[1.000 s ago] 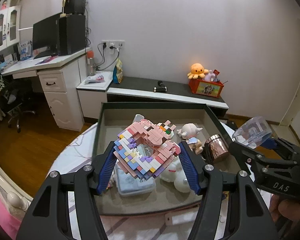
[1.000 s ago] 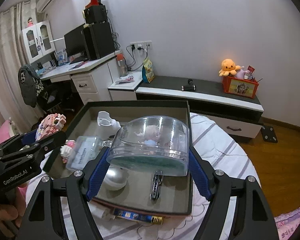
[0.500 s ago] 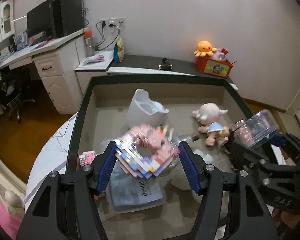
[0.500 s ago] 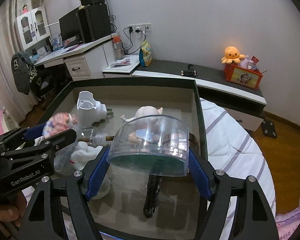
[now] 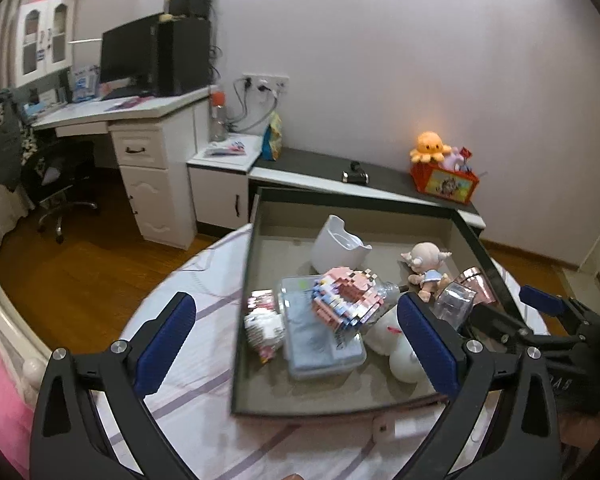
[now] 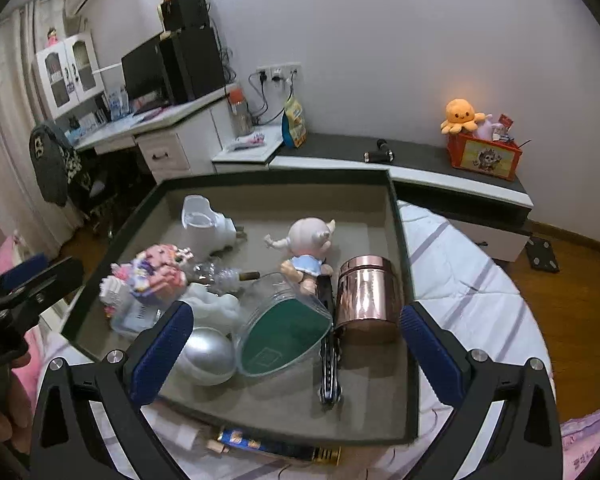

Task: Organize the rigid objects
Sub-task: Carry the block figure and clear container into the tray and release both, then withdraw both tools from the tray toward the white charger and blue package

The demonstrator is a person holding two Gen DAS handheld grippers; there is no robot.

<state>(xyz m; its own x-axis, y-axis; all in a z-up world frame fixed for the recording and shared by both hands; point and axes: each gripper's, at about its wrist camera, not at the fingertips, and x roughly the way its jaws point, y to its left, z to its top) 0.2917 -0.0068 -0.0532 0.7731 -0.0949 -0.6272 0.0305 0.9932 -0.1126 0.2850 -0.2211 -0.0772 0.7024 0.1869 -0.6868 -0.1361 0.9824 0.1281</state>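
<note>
The pink brick model lies on a pale blue plastic box inside the dark tray. My left gripper hangs above the tray's near left corner, jaws opening wide, and the pads touch nothing. The clear dome with a green base rests tilted in the tray, beside a copper canister. My right gripper stands over it with jaws opening wide, both pads clear of the dome.
The tray also holds a doll, a white holder, a silver ball, a black folding tool and white figures. A blue tube lies under its front edge. The striped cloth lies around the tray.
Both grippers have let go: the brick model now rests on the blue box and the dome lies in the tray. Both jaws spread wide, and the left gripper drew back.
</note>
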